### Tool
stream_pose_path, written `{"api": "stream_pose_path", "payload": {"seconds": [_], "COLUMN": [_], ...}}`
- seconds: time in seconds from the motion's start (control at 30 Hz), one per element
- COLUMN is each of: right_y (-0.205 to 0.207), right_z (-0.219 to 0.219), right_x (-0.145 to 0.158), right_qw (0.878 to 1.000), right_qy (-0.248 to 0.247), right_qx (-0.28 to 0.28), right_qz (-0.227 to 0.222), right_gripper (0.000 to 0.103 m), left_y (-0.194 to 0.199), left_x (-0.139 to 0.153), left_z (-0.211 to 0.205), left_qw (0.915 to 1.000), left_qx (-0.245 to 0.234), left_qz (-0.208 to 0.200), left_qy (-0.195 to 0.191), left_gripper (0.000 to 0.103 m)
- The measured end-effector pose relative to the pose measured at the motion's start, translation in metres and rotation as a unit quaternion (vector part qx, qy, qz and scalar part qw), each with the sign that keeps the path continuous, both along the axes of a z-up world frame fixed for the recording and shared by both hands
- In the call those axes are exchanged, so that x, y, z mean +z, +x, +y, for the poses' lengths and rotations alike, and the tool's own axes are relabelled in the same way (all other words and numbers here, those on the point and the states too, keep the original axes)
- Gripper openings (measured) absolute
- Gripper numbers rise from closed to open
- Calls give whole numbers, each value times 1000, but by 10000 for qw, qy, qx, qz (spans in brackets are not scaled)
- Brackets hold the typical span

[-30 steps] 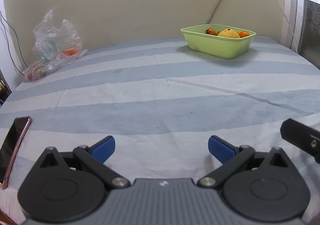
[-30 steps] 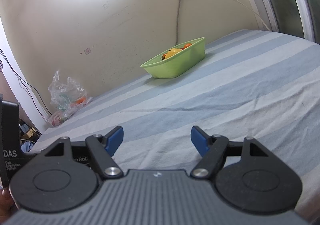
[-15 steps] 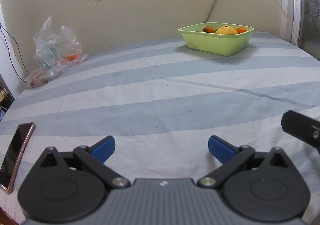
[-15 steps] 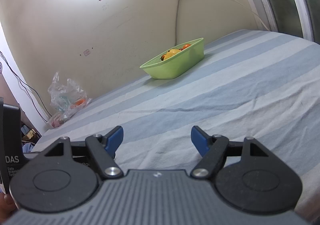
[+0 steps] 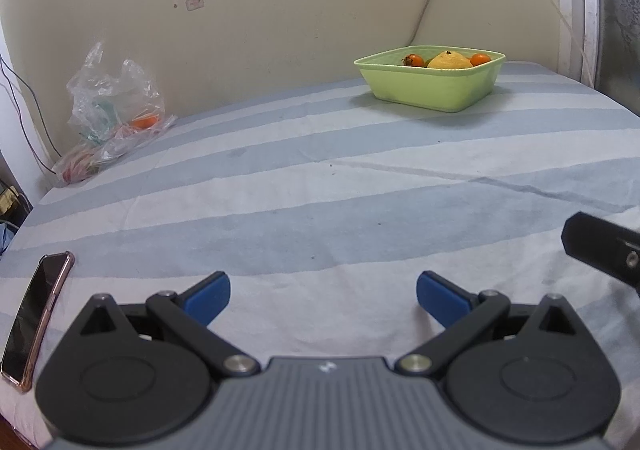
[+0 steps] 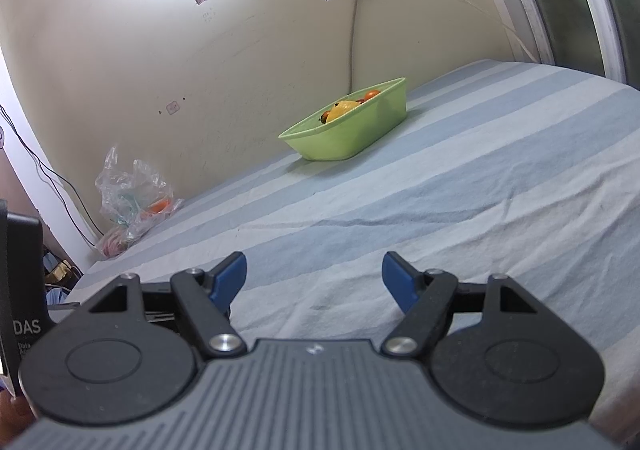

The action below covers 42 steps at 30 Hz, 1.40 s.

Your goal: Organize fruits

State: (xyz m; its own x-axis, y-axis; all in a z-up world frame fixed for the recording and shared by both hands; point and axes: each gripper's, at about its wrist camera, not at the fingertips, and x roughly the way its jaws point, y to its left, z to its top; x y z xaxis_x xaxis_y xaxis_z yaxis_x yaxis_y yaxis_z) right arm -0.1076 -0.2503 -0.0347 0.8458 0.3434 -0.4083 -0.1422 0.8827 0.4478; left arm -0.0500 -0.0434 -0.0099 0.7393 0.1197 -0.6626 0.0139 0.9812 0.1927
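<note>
The left claw is hovering low over the striped bedsheet, its blue fingertips spread wide and gripping nothing; the right claw is likewise gaping with nothing between its tips, hanging over the same bedsheet; a light green tub is sitting well ahead near the wall, holding a yellow fruit with small orange-red fruits beside it; the right wrist view is showing the tub end-on; a crumpled clear plastic bag is lying at the far left against the wall; a phone is resting at the left edge, just beside the left claw.
</note>
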Motion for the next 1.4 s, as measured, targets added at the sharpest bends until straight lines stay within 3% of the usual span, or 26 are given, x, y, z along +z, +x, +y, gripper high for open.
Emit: {"api": "stream_pose_path", "payload": {"seconds": [1.4], "right_y": [-1], "right_z": [0], "right_x": [0], "right_qw": [10000], "right_qy": [53], "right_qx": [-67], "right_qz": [5], "right_gripper": [77], "left_y": [-1], "left_x": [-4], "left_z": [-7], "left_qw": [9998], "left_qx": [-136], "left_qz": [136], "left_qy": [59], "left_gripper": [103]}}
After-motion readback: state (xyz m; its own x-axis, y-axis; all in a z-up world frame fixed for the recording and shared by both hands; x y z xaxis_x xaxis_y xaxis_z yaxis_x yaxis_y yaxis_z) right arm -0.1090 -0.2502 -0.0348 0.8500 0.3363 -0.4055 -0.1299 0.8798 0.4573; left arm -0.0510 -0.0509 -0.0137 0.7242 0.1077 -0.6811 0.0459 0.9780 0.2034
